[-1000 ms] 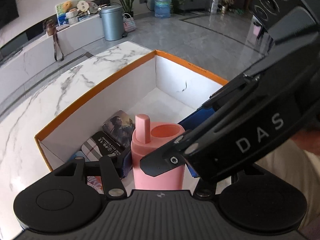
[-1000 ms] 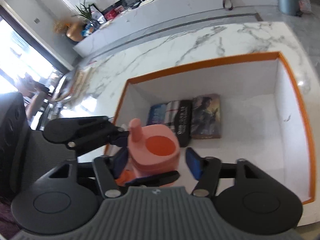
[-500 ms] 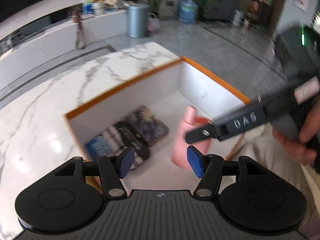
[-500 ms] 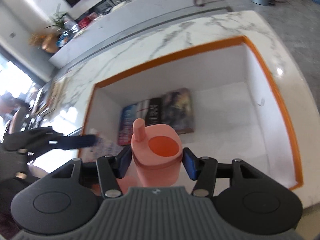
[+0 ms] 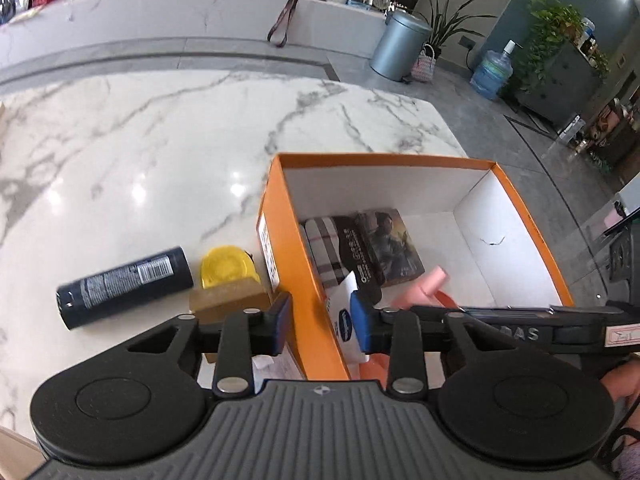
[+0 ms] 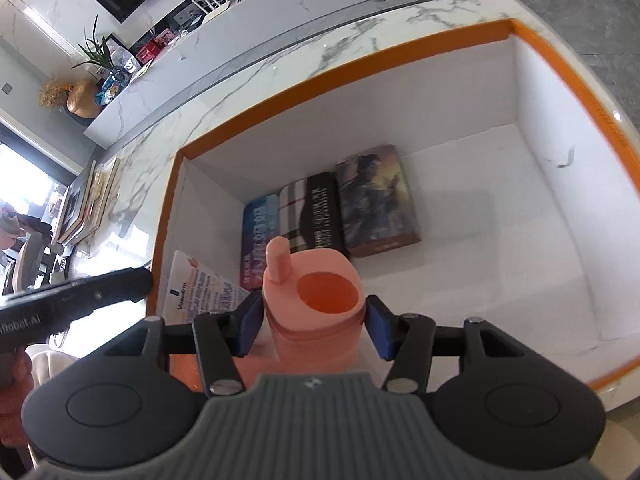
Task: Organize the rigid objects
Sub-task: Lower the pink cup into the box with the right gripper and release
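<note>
My right gripper [image 6: 314, 330] is shut on a pink cup [image 6: 316, 312] with an upright spout, held upright inside the orange box [image 6: 320, 76] near its front left corner. The cup's spout [image 5: 430, 284] also shows in the left wrist view behind the right gripper's arm. My left gripper [image 5: 320, 318] is open and empty above the box's left wall [image 5: 304, 280]. Outside that wall on the marble table lie a dark blue can [image 5: 124, 286], a yellow round lid [image 5: 228, 266] and a brown block [image 5: 230, 300].
Several flat packs and a book [image 6: 376, 204] lie on the box floor at the back left. A white Vaseline tube [image 6: 200, 292] leans at the box's left wall. The marble table [image 5: 160, 140] stretches left and back. The box's right half has bare floor.
My left gripper has let go of the pink cup and swung left, now over the box's left wall. My right gripper has closed on the cup and holds it.
</note>
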Action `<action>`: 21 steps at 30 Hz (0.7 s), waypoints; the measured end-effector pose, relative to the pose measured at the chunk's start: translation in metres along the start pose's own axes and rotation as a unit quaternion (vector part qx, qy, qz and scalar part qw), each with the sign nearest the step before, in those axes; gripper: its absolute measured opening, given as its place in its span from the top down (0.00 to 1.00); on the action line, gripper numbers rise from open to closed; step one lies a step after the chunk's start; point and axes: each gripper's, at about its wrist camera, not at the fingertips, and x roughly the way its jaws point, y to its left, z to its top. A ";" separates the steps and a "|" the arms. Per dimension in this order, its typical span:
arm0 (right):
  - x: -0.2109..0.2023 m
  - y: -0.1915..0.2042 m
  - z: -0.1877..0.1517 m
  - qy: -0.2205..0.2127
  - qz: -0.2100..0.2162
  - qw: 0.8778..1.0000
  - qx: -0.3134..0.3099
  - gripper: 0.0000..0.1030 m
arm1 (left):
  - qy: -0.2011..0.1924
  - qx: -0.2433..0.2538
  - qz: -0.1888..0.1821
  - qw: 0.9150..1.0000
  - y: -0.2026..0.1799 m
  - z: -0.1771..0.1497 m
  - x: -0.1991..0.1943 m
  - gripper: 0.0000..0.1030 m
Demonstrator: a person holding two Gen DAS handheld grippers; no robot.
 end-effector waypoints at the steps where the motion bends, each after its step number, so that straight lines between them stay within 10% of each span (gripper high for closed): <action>1: 0.003 0.004 0.001 -0.003 -0.004 1.000 -0.002 0.45 | 0.002 -0.001 -0.003 1.000 0.002 -0.001 0.001 0.65; 11: 0.030 0.043 -0.006 -0.017 -0.068 0.993 -0.092 0.44 | 0.004 -0.011 -0.031 0.999 0.013 -0.005 0.004 0.67; 21: 0.011 0.023 -0.003 0.004 -0.007 1.000 0.004 0.39 | 0.000 -0.019 -0.042 0.999 0.021 -0.006 0.001 0.67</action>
